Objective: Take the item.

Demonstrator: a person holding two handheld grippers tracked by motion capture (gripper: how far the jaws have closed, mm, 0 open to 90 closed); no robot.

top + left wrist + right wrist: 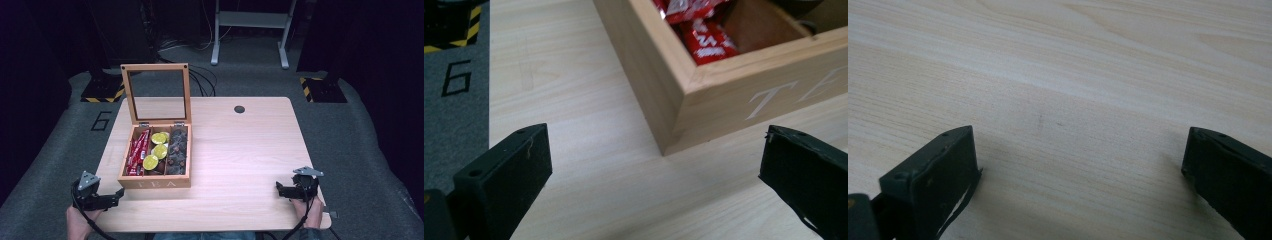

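The left claw (pixel 654 165) is spread wide, with nothing between its two flat black jaws. It rests low over the table (pixel 240 150), a board of pale wood with fine straight grain and rounded corners. Just ahead of this claw, a little to its right, stands the near left corner of the box (pixel 704 95). The box is square, made of smooth light wood with thick walls, and the pale letters "TE" are cut in its front wall. The claw does not touch it; a narrow strip of bare table lies between them.

Inside the box, in the compartment nearest to the left claw, lie red packets (pixel 706 40) with a shiny wrapper and white print. In the high view, the middle compartment beyond them holds round yellow-green capsules (pixel 157 150), and the far one holds small dark pieces (pixel 177 150) that are too blurred to name. The lid (pixel 156 95) stands upright at the back edge: a wooden frame around a clear pane, on two small metal hinges.

The right claw (pixel 1078 165) is also spread wide and holds nothing. Under it and ahead of it is plain table wood. The box is well apart from it, far to its left.
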